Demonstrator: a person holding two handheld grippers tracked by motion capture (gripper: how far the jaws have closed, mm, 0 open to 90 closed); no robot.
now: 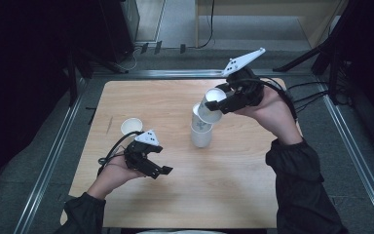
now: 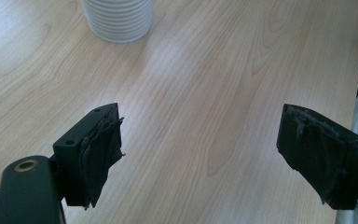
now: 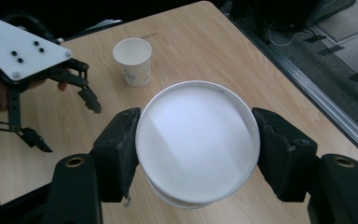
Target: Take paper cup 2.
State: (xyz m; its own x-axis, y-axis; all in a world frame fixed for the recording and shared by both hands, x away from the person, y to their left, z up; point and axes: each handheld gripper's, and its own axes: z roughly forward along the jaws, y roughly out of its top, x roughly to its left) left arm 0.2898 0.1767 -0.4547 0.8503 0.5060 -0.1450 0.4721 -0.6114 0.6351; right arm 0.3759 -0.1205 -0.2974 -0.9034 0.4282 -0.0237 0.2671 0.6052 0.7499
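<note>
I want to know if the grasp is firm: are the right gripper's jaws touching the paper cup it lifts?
Touching. In the right gripper view, both jaws of the right gripper press against the sides of the held paper cup.

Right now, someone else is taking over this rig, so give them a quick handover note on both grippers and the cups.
Right gripper: shut on a white paper cup, held tilted above the cup stack at mid-table.
Left gripper: open, holding nothing, low over the wooden table near its front left.
A single cup stands upright beside the left gripper.
Done: one cup in hand at the stack.
Left: probably the held cup's placing, then the single cup.
</note>
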